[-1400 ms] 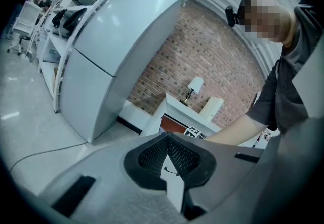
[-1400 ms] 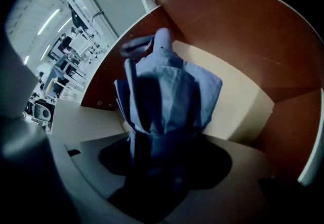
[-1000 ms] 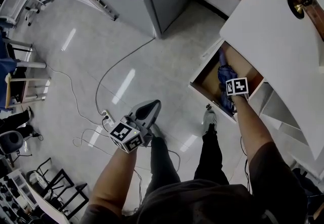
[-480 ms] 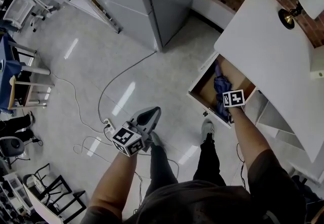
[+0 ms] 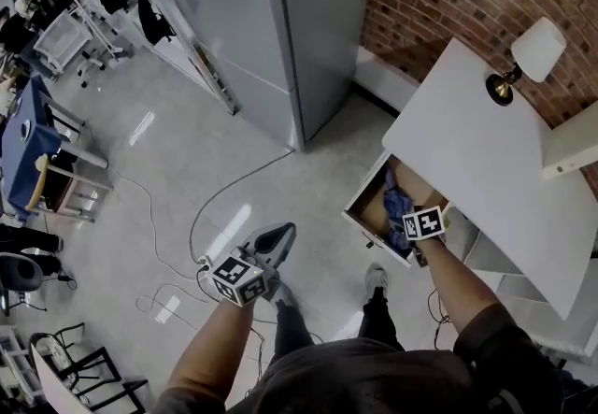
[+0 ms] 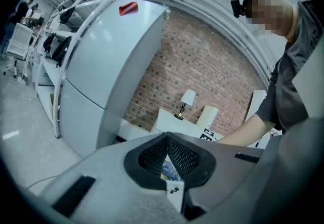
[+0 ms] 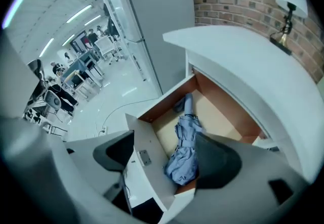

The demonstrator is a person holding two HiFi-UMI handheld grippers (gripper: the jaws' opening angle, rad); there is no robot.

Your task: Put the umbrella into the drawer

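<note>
The folded blue umbrella (image 7: 185, 142) lies lengthwise inside the open wooden drawer (image 7: 144, 152), also seen as umbrella (image 5: 396, 205) in drawer (image 5: 366, 219) in the head view. My right gripper (image 7: 167, 154) hangs above the drawer's front end, pointing steeply down. It is open; its jaws have just been opening and hold nothing, with the umbrella well below them. My left gripper (image 5: 278, 236) is held out over the floor to the left of the drawer. In the left gripper view this gripper (image 6: 167, 139) is shut and empty.
The drawer belongs to a white desk (image 5: 476, 141) with a lamp (image 5: 533, 52) against a brick wall. A tall grey cabinet (image 5: 271, 20) stands to the left. Cables (image 5: 201, 211) and a power strip (image 5: 202, 264) lie on the floor, and my feet stand near the drawer front.
Both grippers have risen. The right one has lifted up off the umbrella, which stays in the drawer. The head view now takes in more of the wall and lamp.
</note>
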